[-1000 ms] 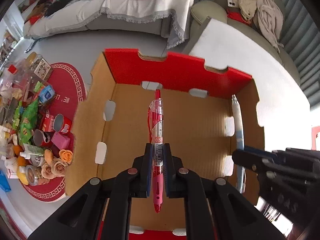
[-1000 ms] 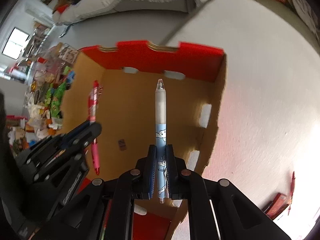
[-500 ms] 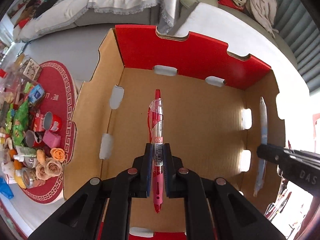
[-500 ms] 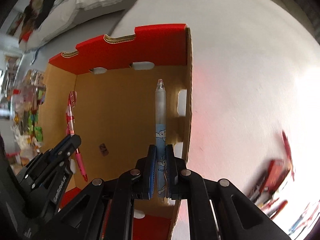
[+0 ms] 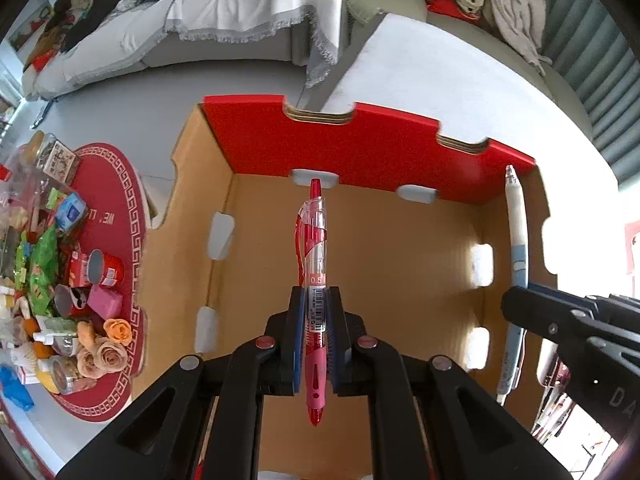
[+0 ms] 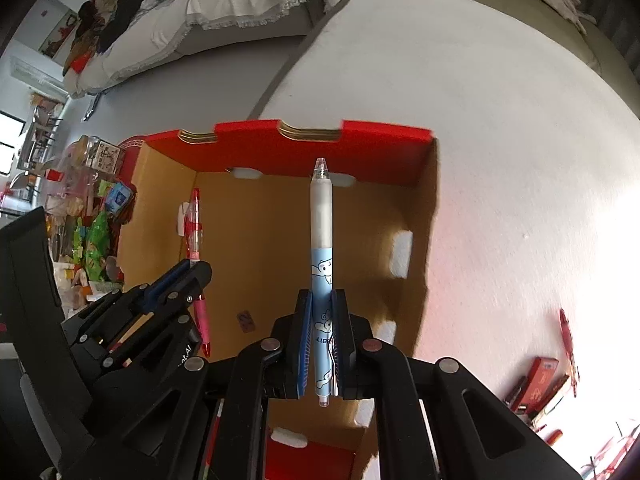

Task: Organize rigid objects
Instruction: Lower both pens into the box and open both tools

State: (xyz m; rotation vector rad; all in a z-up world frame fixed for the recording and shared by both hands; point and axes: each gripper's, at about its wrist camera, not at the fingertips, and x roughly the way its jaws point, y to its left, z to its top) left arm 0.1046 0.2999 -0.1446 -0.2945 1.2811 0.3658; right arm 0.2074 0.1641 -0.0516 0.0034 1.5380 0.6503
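sofa (image 5: 224, 28) | red round mat (image 5: 120, 216) | paper roses (image 5: 106, 350)

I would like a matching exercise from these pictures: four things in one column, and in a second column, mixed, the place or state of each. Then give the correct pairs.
Things
1. red transparent plastic pen
2. light blue pen with cartoon print
3. open cardboard box with red rim
4. round red mat with white border

Places or states
A. on the floor, loaded with small goods
B. clamped in the left gripper
C. below both grippers, its top open
D. clamped in the right gripper

Pairs: 1-B, 2-D, 3-C, 4-A
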